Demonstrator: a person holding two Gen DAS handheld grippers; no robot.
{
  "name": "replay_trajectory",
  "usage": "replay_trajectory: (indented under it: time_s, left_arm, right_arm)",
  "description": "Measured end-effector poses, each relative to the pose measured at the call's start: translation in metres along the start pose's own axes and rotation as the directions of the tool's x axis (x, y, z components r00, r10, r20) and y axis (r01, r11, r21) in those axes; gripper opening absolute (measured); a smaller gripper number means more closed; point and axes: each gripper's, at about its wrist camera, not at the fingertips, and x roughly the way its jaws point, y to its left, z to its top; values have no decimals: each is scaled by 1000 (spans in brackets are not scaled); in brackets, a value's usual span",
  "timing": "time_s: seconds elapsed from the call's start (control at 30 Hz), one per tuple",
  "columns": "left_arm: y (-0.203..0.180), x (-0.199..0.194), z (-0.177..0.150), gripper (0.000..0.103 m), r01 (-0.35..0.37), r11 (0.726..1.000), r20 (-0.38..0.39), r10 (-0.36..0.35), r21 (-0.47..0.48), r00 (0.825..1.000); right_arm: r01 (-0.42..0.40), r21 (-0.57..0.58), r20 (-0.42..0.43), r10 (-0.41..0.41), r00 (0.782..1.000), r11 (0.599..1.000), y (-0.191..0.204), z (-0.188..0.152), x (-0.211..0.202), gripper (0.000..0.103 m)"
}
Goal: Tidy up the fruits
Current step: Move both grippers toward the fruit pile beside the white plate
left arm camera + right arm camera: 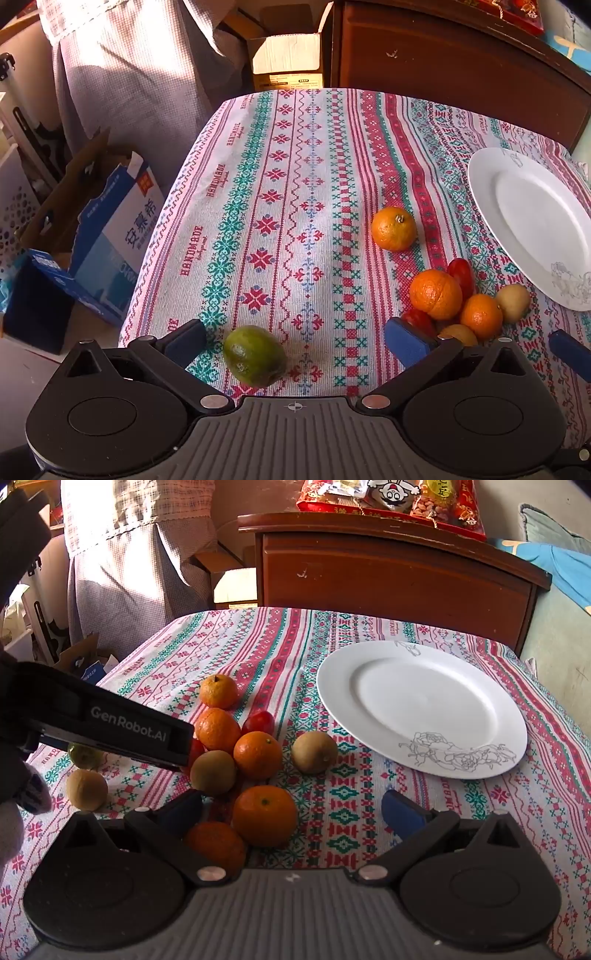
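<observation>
Left wrist: smooth green lime [255, 355]

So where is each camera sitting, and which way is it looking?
Left wrist: rides on the left gripper, low over the near table edge, facing forward across the tablecloth; a green lime lies between its open fingers.
Right wrist: rides on the right gripper, facing the fruit pile and the white plate; the left gripper's black body pokes in from the left.
Both views share: the plate, the lone orange, the brown cabinet.
</observation>
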Motion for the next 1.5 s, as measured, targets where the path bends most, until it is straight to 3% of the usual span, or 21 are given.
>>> replay_trajectory:
  time_s: [0.23,0.37,0.5,0.57,0.83,0.97,1.3,1.5]
  left_arm:
    - [0,-6,-1,103,-1,1000,-48,2,11,999]
    - [3,-17,0,103,-6,1000,-50,7,23,999]
    - [9,-25,0,103,7,1000,-67,-6,9,998]
    - [13,-31,0,103,17,1000,-61,-16,5,998]
    - [31,-52,0,103,-15,1000,-29,15,-3,999]
    - [30,-55,-5,103,-22,1000,-35,22,10,999]
    - [19,-56,-14,103,-26,999,-58,28,27,998]
    - [17,-56,-15,103,-44,999,-54,46,32,997]
  right_arm:
    - [-3,-18,-39,3,999,1000,-1,0,-4,102]
    - [35,6,-146,-34,989,999,5,6,-13,102]
    - [20,-2,-283,-20,959,1000,2,21,-7,102]
    - [21,19,-312,-14,950,1000,-2,24,-9,102]
    - [70,142,-266,-30,963,987,-21,41,-29,102]
    - [111,175,-303,-54,952,978,-24,45,-29,102]
    - [178,132,-355,-121,927,975,-21,47,-23,102]
    - [173,93,-341,-132,931,980,-14,50,-23,102]
